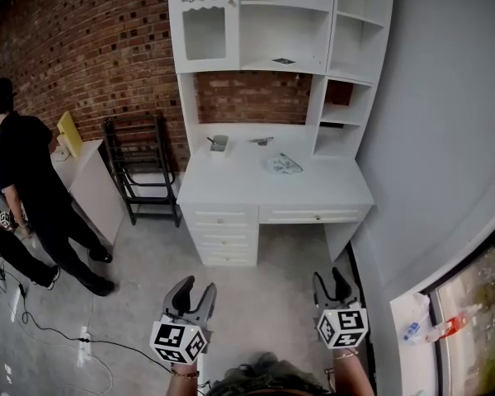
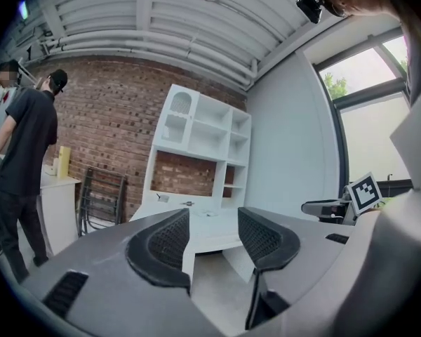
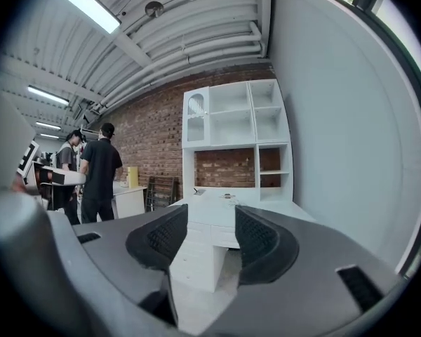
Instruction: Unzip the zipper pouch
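White-painted wood forms the worktop (image 1: 231, 178), a flat desk with drawers below and an open-shelved hutch (image 1: 280, 23) rising from its back edge. On the worktop, right of its middle, lies the zipper pouch (image 1: 283, 164), a pale, see-through, flattish shape; its zipper is too small to make out. Toward the worktop's back left stands a small pale cup (image 1: 219, 143), and a small dark object (image 1: 261, 140) lies just right of it. A rough red brick wall (image 1: 91, 48) runs behind the worktop. Left of the worktop leans a black metal-framed rack (image 1: 140, 167), then a low white cabinet (image 1: 87, 184) and a person (image 1: 33, 180) in black clothes. Smooth grey floor (image 1: 280, 295) separates the worktop from both grippers, well apart from it. The left gripper (image 1: 196, 291) and right gripper (image 1: 332, 285) have dark, ribbed pads; each is released, jaws parted with nothing between them.
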The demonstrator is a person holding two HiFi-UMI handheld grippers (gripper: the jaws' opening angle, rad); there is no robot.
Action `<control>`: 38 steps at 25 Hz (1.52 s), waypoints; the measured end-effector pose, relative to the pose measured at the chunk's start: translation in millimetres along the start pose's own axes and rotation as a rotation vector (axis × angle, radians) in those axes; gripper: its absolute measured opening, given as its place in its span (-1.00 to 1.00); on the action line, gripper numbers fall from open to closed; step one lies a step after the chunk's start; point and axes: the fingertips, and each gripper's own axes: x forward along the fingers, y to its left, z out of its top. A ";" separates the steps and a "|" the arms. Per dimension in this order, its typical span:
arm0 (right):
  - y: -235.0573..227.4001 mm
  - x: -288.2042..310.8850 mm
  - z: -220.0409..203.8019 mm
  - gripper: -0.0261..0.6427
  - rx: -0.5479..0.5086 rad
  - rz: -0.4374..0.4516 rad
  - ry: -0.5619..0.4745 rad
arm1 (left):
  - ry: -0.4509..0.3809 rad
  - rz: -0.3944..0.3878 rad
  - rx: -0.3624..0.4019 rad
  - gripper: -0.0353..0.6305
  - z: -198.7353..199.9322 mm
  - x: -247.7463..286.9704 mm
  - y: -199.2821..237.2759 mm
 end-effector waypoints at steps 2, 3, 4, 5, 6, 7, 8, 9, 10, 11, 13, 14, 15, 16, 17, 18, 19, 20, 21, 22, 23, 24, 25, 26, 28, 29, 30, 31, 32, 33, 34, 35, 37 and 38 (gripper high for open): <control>0.9 5.4 1.3 -0.15 0.001 0.020 0.000 | -0.003 -0.015 0.006 -0.04 2.2 4.8 -1.9; 0.9 7.8 1.8 -0.08 0.001 0.027 0.001 | -0.003 -0.020 0.011 0.10 3.2 6.9 -2.8; 0.8 9.9 2.3 -0.03 0.000 0.032 0.003 | -0.003 -0.024 0.015 0.18 3.9 8.8 -3.7; 0.9 12.0 2.9 0.05 0.000 0.038 0.004 | -0.001 -0.030 0.016 0.28 4.2 10.6 -4.9; 1.1 14.4 3.6 0.13 0.004 0.045 0.004 | 0.003 -0.040 0.014 0.39 4.2 12.8 -6.5; 1.4 17.0 4.1 0.20 0.010 0.053 0.003 | 0.010 -0.054 0.011 0.47 3.8 15.5 -8.6; 1.6 19.8 4.2 0.31 0.016 0.060 0.001 | 0.019 -0.068 0.012 0.57 2.7 18.5 -11.0; 1.4 22.5 3.8 0.41 0.020 0.066 -0.001 | 0.028 -0.079 0.020 0.68 0.9 21.6 -13.4; 1.0 25.1 3.2 0.48 0.024 0.070 -0.006 | 0.036 -0.086 0.031 0.75 -1.3 24.6 -15.6; 0.2 27.7 2.6 0.55 0.028 0.074 -0.013 | 0.043 -0.090 0.040 0.80 -3.6 27.6 -17.4; -2.0 33.3 1.6 0.68 0.046 0.085 -0.025 | 0.054 -0.097 0.033 0.82 -7.7 33.9 -19.6; -3.4 36.2 1.1 0.74 0.055 0.091 -0.027 | 0.058 -0.100 0.022 0.82 -9.4 37.1 -20.1; -4.7 39.0 0.7 0.79 0.061 0.099 -0.026 | 0.061 -0.103 0.012 0.82 -10.6 40.1 -20.7; -5.7 41.9 0.3 0.79 0.059 0.107 -0.022 | 0.059 -0.107 0.005 0.82 -11.1 43.0 -21.5; -6.5 45.0 -0.1 0.79 0.051 0.116 -0.015 | 0.052 -0.112 -0.002 0.82 -10.7 45.7 -22.4; -7.3 48.5 -0.7 0.79 0.039 0.124 -0.008 | 0.041 -0.118 -0.012 0.82 -9.8 48.4 -23.3; -8.5 52.3 -1.3 0.79 0.028 0.131 -0.002 | 0.030 -0.124 -0.024 0.82 -9.0 51.4 -24.1; -10.5 56.2 -1.9 0.79 0.021 0.135 0.001 | 0.020 -0.128 -0.033 0.82 -8.4 54.7 -24.7; -12.9 60.1 -2.5 0.79 0.018 0.138 0.003 | 0.008 -0.129 -0.037 0.82 -7.7 57.9 -25.0; -15.2 63.9 -3.3 0.79 0.019 0.144 0.006 | -0.008 -0.124 -0.035 0.82 -6.5 60.5 -24.7; -17.2 67.4 -4.0 0.79 0.018 0.151 0.010 | -0.025 -0.111 -0.031 0.82 -4.9 62.4 -23.5; -19.2 70.4 -4.5 0.79 0.014 0.159 0.012 | -0.040 -0.095 -0.029 0.82 -3.5 63.8 -21.8; -21.8 72.7 -4.6 0.79 0.008 0.164 0.015 | -0.050 -0.080 -0.031 0.81 -2.7 65.2 -20.3; -24.8 74.5 -4.4 0.79 0.001 0.167 0.016 | -0.053 -0.069 -0.036 0.81 -2.7 66.9 -19.6; -32.0 78.5 -3.2 0.79 -0.004 0.163 0.013 | -0.047 -0.064 -0.041 0.81 -4.4 72.2 -20.1; -35.5 81.3 -2.5 0.78 0.001 0.161 0.009 | -0.039 -0.064 -0.037 0.81 -5.9 75.6 -20.6; -38.3 84.0 -2.6 0.78 0.008 0.162 0.008 | -0.031 -0.064 -0.030 0.81 -7.9 78.9 -21.3; -40.1 85.8 -3.9 0.78 0.013 0.168 0.012 | -0.023 -0.061 -0.023 0.81 -10.2 81.4 -21.9; -41.3 86.9 -6.1 0.78 0.012 0.176 0.020 | -0.019 -0.054 -0.016 0.81 -12.1 83.1 -22.1; -42.4 87.9 -8.6 0.78 0.003 0.182 0.032 | -0.018 -0.044 -0.010 0.81 -13.2 84.3 -21.8; -44.1 89.4 -11.1 0.78 -0.009 0.187 0.042 | -0.018 -0.037 -0.007 0.81 -13.9 85.9 -21.3; -46.2 91.6 -13.0 0.78 -0.018 0.189 0.050 | -0.017 -0.037 -0.007 0.81 -14.5 88.5 -21.0; -51.3 98.8 -14.6 0.78 -0.015 0.189 0.052 | -0.003 -0.061 0.004 0.81 -16.0 97.4 -21.9; -53.4 103.4 -14.8 0.78 -0.005 0.189 0.049 | 0.009 -0.079 0.019 0.81 -17.5 102.8 -22.6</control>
